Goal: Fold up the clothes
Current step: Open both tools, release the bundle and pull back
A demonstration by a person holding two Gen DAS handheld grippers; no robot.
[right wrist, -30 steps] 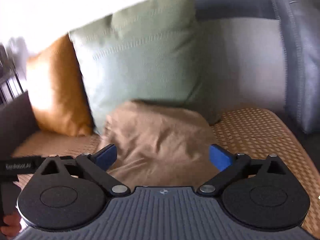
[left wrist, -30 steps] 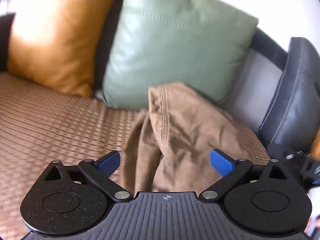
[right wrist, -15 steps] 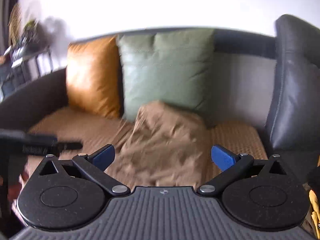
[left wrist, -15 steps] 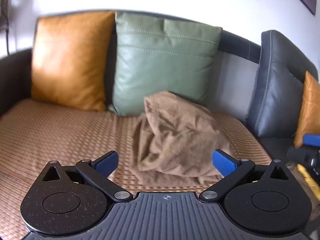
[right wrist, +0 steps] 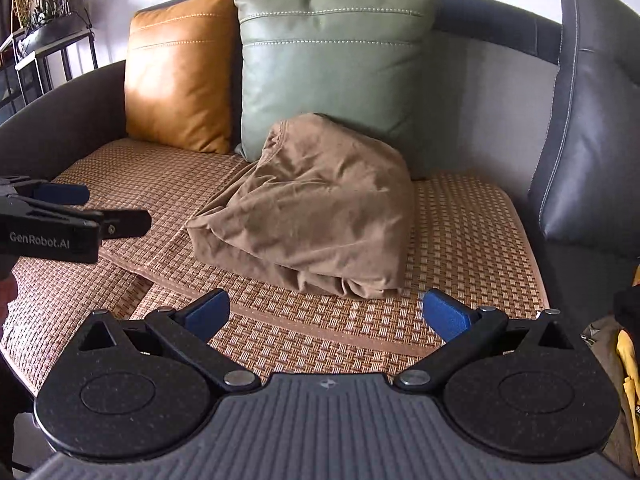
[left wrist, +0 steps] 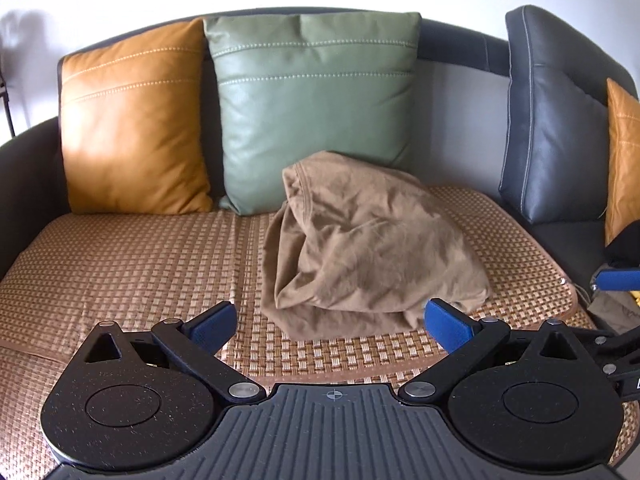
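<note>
A dark sofa (left wrist: 460, 44) is seen filling both views, its seat covered by a woven brown mat (left wrist: 132, 264). Against the backrest an orange cushion (left wrist: 132, 120) is propped upright on the left, and a green cushion (left wrist: 316, 108) is set just beside it, touching. A dark grey cushion (left wrist: 556, 120) is leaned at the right end of the sofa, with the edge of another orange cushion (left wrist: 622, 152) caught behind it at the frame's border. And there is the garment: a brown piece of clothing (left wrist: 368, 248) is heaped in a crumpled mound on the mat, its upper edge resting against the foot of the green cushion, a stitched hem visible along its top left. It is touched by neither tool. The left gripper (left wrist: 331, 322) is held in front of the heap with its blue pads spread wide apart, nothing between them. The right gripper (right wrist: 326, 312) is likewise held wide open and empty, short of the garment's near edge. In the right wrist view the left gripper (right wrist: 80, 208) is seen from the side at the left edge, over the mat and well apart from the cloth (right wrist: 312, 208). A metal shelf with a plant (right wrist: 52, 12) is glimpsed beyond the sofa's left arm.
</note>
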